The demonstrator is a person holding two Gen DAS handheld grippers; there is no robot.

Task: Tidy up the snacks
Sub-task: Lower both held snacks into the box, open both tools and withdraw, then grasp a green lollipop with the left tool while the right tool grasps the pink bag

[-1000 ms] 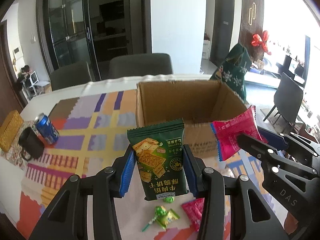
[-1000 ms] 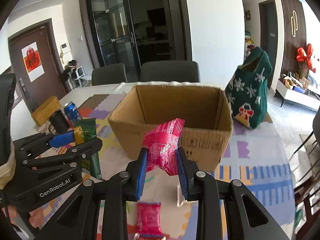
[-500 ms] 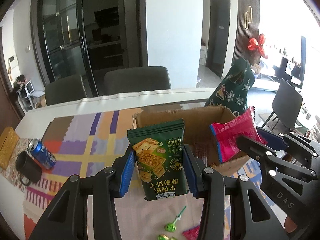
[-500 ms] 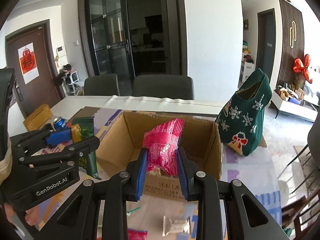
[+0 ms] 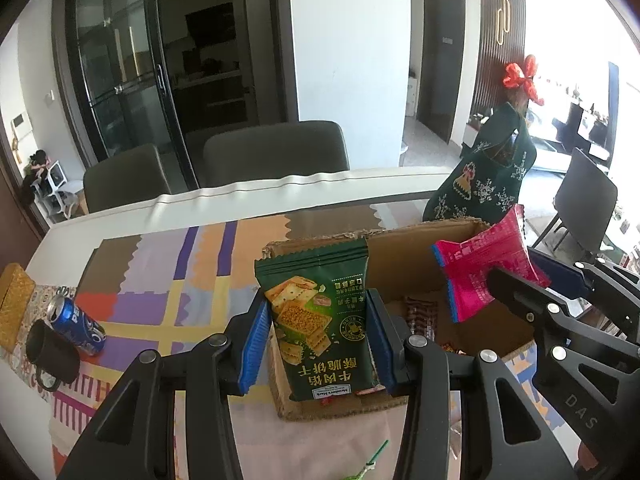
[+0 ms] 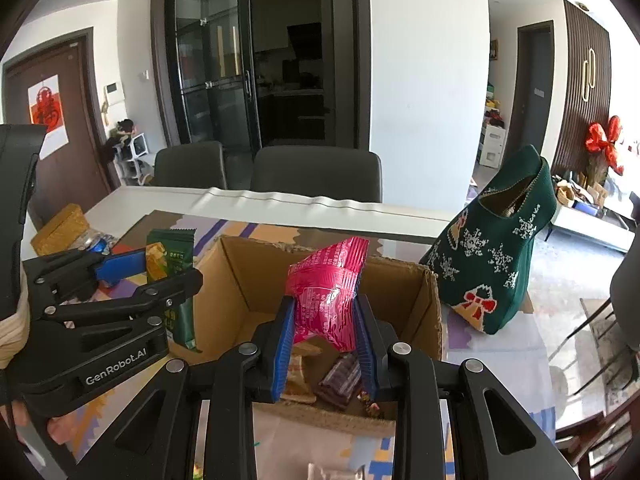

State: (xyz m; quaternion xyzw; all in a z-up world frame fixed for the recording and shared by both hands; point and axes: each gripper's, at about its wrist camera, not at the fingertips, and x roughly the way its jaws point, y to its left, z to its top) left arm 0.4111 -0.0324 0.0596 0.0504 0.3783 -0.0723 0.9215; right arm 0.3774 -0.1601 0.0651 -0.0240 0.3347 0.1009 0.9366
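Green cracker pack [image 5: 320, 320] hides box [image 5: 404, 252] front wall; candy [image 5: 370, 466] cut off at bottom edge; box contents partly hidden.

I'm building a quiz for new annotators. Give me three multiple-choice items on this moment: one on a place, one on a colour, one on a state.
1. Where does the blue can lie?
A. in the box
B. on the table left of the box
C. in the green stocking

2. What colour is the packet in the right gripper?
A. pink
B. yellow
C. white

3. What is the state of the left gripper?
A. open, holding nothing
B. shut on the can
C. shut on the green packet

Key: 1 B, the can lies on its side by a black mug, left of the box. 2 A, the right gripper clamps a pink packet. 3 C, the left gripper pinches the green packet between its blue pads.
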